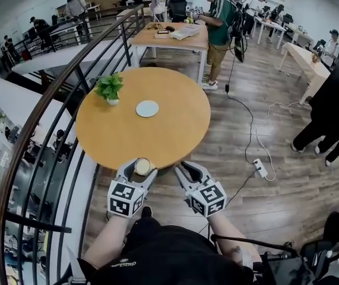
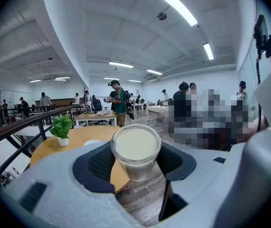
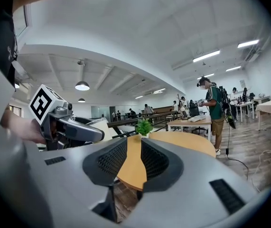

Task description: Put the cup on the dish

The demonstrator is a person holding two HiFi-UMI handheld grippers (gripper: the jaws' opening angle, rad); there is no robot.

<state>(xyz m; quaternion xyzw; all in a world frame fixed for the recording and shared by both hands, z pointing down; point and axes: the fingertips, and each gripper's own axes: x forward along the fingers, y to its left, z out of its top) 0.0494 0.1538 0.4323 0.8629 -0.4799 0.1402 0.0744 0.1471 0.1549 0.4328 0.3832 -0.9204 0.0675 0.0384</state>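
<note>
**While cup sat in left jaws, dish waited mid-counter**

Where the near edge of the counter (image 1: 116, 135) met the floor, the left gripper (image 1: 138, 172) held the cup (image 1: 143, 165) in the air, jaws clamped on its upper wall just under the rim. Dish (image 1: 147, 108) lay bare near the counter's middle, well apart from the cup, with a plant (image 1: 110, 88) beside it. Right gripper (image 1: 190, 170) hung level beside the left, jaws a narrow gap apart with nothing between them.

Handling notes, as judgement:
- Cup was clear-walled and filled almost to the brim with a pale, milky liquid, so likely fairly heavy for its size.
- No lid could be made out, so any tilt or jolt risked a spill.
- Glass or plastic could not be told. If plastic, a hard squeeze might buckle the wall.
- Smooth sides could slip. The grip high under the rim looked sound, provided the cup stayed upright.
</note>
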